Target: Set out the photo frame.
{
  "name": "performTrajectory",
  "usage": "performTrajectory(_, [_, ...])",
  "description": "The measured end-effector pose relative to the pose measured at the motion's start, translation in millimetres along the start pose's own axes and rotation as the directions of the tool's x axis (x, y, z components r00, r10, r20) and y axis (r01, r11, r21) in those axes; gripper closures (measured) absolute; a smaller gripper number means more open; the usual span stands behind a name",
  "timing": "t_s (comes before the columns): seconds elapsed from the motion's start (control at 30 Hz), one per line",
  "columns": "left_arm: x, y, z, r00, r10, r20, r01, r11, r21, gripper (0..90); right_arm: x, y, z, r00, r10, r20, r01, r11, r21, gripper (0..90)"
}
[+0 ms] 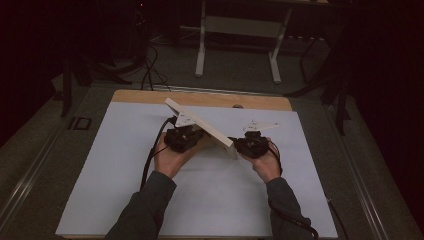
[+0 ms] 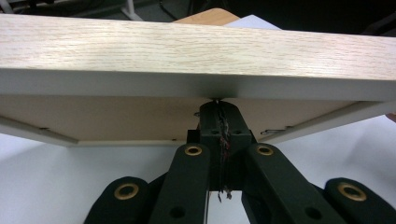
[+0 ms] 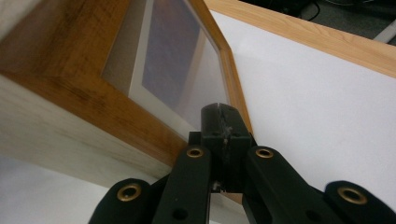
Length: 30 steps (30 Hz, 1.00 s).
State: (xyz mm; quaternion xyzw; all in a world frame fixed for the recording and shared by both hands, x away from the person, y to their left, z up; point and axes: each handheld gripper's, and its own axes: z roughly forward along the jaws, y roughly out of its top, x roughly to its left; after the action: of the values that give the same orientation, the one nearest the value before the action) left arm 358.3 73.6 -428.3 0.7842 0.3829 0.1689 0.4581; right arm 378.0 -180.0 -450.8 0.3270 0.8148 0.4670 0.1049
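Note:
A light wooden picture frame (image 1: 200, 126) is propped up at a tilt over the white sheet, between my two grippers. In the left gripper view its oak edge (image 2: 187, 46) and backing board fill the upper half. My left gripper (image 2: 218, 106) is shut, and its tips press against the underside of the frame's rim. The right gripper view shows the frame's front (image 3: 70, 79), with white mount and glass. There my right gripper (image 3: 219, 111) is shut with nothing between the jaws, its tips against the frame's inner edge. From the high view, the left gripper (image 1: 190, 136) and right gripper (image 1: 239, 145) sit at opposite sides of the frame.
A white sheet (image 1: 125, 175) covers the wooden table (image 1: 150, 96). Behind the table stand a desk's white legs (image 1: 200, 50), and cables (image 1: 147, 70) lie on the dark floor. A cable (image 1: 150, 155) trails from each gripper past the person's sleeves.

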Motion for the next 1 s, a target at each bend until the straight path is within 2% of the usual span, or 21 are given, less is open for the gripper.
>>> performTrajectory(0.47, [-5.2,1.1,2.1,0.9999,0.012,0.007,-0.012,0.9999,0.003,90.0,4.0,-0.8,-1.0,0.9999,-0.015,-0.001,0.015,1.0,0.001,89.9])
performTrajectory(1.0, [-3.3,1.3,2.1,0.9999,0.015,0.007,-0.015,0.9999,0.004,90.0,9.4,-2.7,-5.1,0.9993,-0.035,-0.013,0.035,0.999,0.0,89.9])
